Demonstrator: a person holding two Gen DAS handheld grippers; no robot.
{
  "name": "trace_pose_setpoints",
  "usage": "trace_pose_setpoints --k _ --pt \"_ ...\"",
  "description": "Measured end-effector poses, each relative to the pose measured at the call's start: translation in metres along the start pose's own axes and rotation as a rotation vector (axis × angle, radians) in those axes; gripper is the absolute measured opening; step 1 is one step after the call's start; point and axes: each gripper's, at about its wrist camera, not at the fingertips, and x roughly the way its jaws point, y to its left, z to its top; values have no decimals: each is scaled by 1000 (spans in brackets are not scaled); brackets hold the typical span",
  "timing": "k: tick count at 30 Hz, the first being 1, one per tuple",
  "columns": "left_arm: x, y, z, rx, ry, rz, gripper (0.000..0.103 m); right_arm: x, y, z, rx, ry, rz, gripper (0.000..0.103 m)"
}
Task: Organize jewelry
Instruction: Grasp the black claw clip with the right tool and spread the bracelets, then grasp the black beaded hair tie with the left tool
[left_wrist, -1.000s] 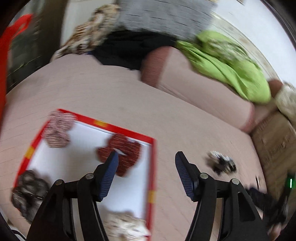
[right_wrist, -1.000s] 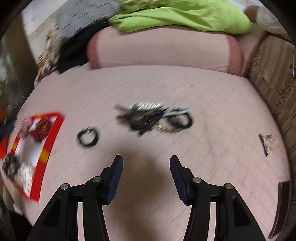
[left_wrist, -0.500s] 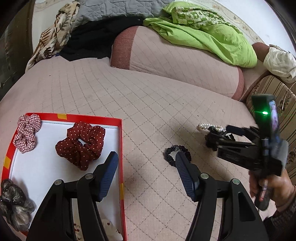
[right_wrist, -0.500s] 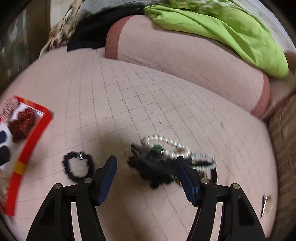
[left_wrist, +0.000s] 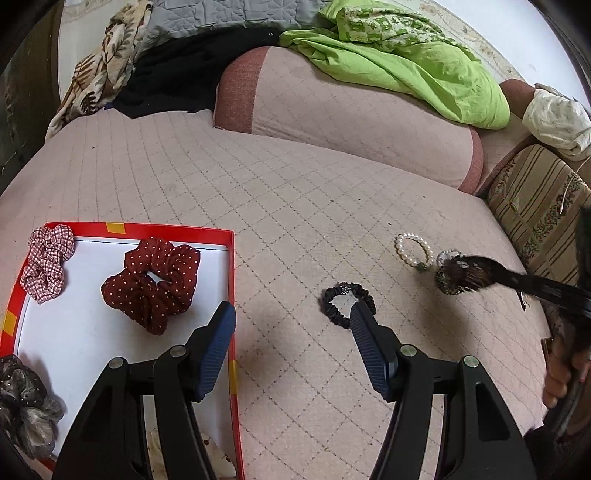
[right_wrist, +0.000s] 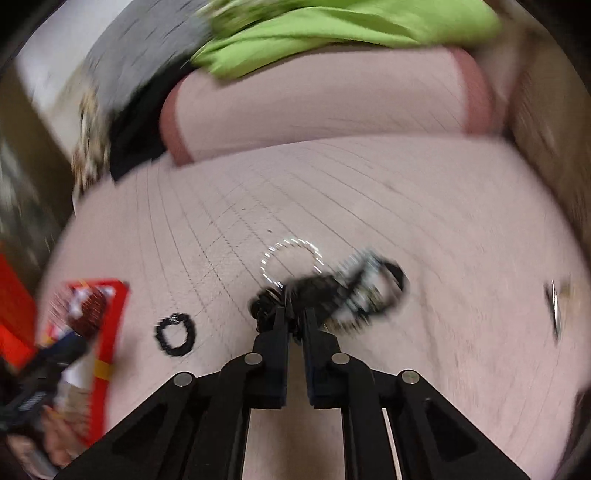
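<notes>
A: Since a second ago the right gripper (right_wrist: 293, 314) has come forward to the tangled heap of dark and beaded jewellery (right_wrist: 332, 291), and its jaws have just been closing. They now stand pressed nearly together on the near edge of the heap.

B: And the left gripper (left_wrist: 291, 334)?

A: Spread and empty, hovering across the right wall of the red-rimmed, white-floored cardboard tray (left_wrist: 232, 280). From left to right the tray holds a red-checked fabric scrunchie (left_wrist: 47, 253) and a maroon polka-dot scrunchie (left_wrist: 153, 282). Then, on the pink quilted bed cover (left_wrist: 295, 206), lie a small black ruffled hair tie (left_wrist: 345, 302), a white pearl bracelet (left_wrist: 413, 249) and the heap.

B: What might go wrong?

A: The right wrist view is blurred, so I can't tell how much is truly pinched. If only a strand is caught, it may slip out on lifting. Being tangled, several pieces could rise together and scatter over the cover, or drag the pearl bracelet along.
</notes>
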Motion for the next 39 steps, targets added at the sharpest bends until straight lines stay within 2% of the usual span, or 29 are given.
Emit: trace_pose_setpoints --k 3,5,8,10,12,13,19,23,29,36,39 --pt "-4 -3 -2 4 -4 -9 63 -13 -34 -22 114 11 3 10" --pt "-7 -6 -3 12 -12 -9 63 -21 -50 -40 133 19 -68 13" --pt "-10 -11 -5 27 -25 -4 63 -30 -57 -56 114 31 -110 26" --pt "-11 -14 -7 38 -27 -3 64 -40 -55 -61 77 10 -133 44" --pt "-11 -19 -11 55 -24 4 64 -45 -51 -63 33 -15 -148 53" --pt "-11 -20 -12 63 -24 7 64 -46 -48 -62 10 -23 -151 55" --pt "-5 -31 -21 90 18 19 64 -31 -42 -53 -99 -54 -103 59" --pt "11 -41 -18 103 57 68 64 -13 -35 -45 -164 -62 -58 59" --pt "62 -50 3 68 140 92 63 -3 -32 -45 -302 -78 -36 65" --pt "109 -57 3 82 238 97 64 14 -27 -42 -347 -22 22 65" --pt "114 -62 1 91 221 118 64 19 -26 -45 -348 11 36 62"
